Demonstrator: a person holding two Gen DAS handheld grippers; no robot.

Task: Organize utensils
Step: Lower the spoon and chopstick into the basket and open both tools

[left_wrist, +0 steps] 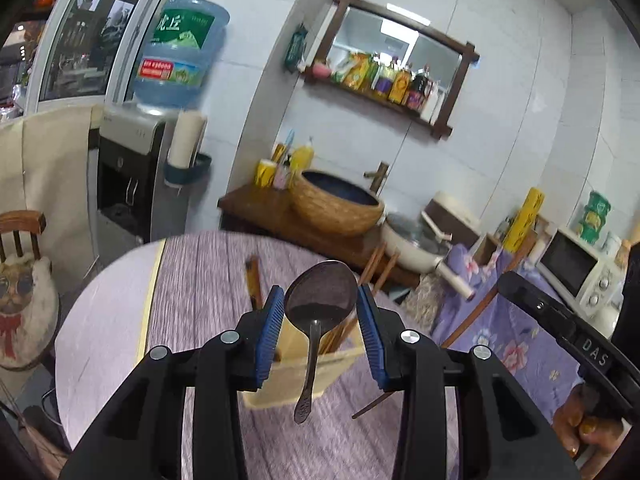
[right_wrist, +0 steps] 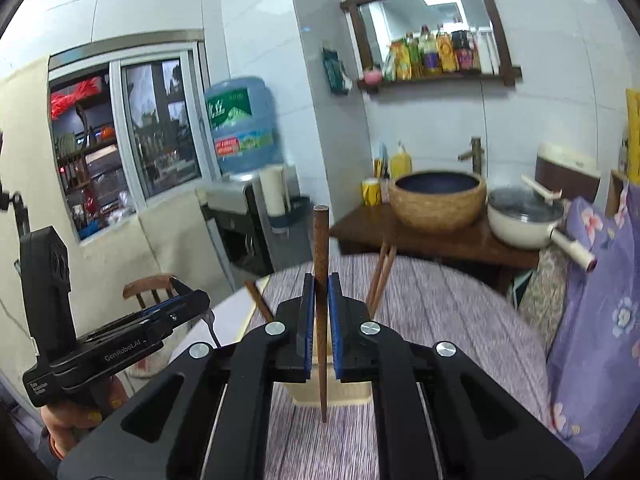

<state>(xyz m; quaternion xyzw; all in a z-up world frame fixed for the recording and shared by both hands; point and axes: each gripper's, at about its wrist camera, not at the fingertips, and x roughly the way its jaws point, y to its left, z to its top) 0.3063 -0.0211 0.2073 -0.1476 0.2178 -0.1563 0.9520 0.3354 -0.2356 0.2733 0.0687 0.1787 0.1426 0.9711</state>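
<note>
My left gripper (left_wrist: 320, 300) is shut on a dark metal spoon (left_wrist: 318, 300), gripped by the bowl, with the handle hanging down over a cream utensil holder (left_wrist: 304, 376). The holder has several brown chopsticks (left_wrist: 380, 268) in it and stands on the round table. My right gripper (right_wrist: 319, 288) is shut on a single brown chopstick (right_wrist: 321, 264), held upright just above the same holder (right_wrist: 340, 394). More chopsticks (right_wrist: 382, 276) stick up behind it. The left gripper also shows in the right wrist view (right_wrist: 188, 304), the right one's body at the right of the left wrist view.
The round table (left_wrist: 200, 280) has a purple wood-grain cover. Behind it stands a wooden counter with a woven basin (left_wrist: 336, 204) and a white pan (left_wrist: 412, 240). A water dispenser (left_wrist: 136, 176) stands far left, a chair (left_wrist: 24, 280) at the left, and floral fabric (right_wrist: 592, 320) at the right.
</note>
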